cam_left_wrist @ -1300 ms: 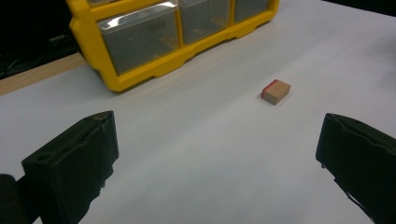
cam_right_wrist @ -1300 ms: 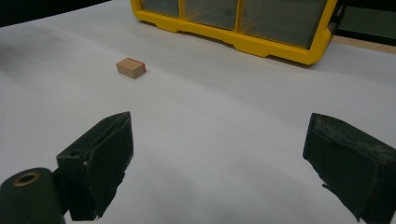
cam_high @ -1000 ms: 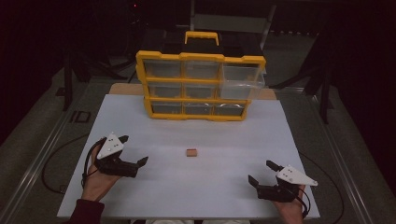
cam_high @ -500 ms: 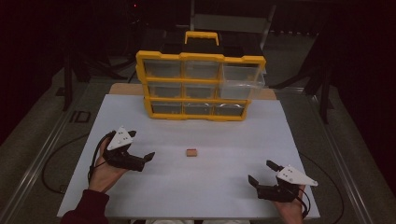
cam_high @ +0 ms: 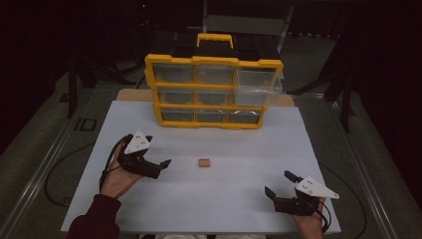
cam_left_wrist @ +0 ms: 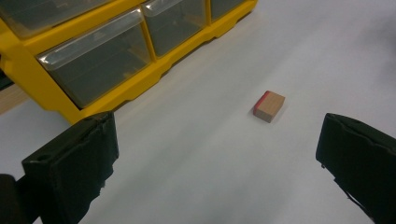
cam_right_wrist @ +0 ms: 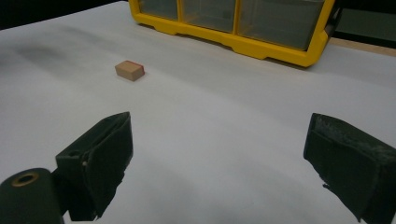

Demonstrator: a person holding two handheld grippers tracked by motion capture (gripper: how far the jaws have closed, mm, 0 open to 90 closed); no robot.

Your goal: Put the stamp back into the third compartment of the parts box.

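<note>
With the left claw [cam_high: 160, 167] wide and near the wooden block [cam_high: 203, 163], a good grasp needed its jaws straddling the block squarely before closing.

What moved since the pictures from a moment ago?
The left tool slid across the white table toward the small wooden block, jaws open; it has not touched the block. Nothing was grabbed or let go. The right tool stayed near the table's front edge, also open. The block and the yellow drawer organizer did not move.
</note>
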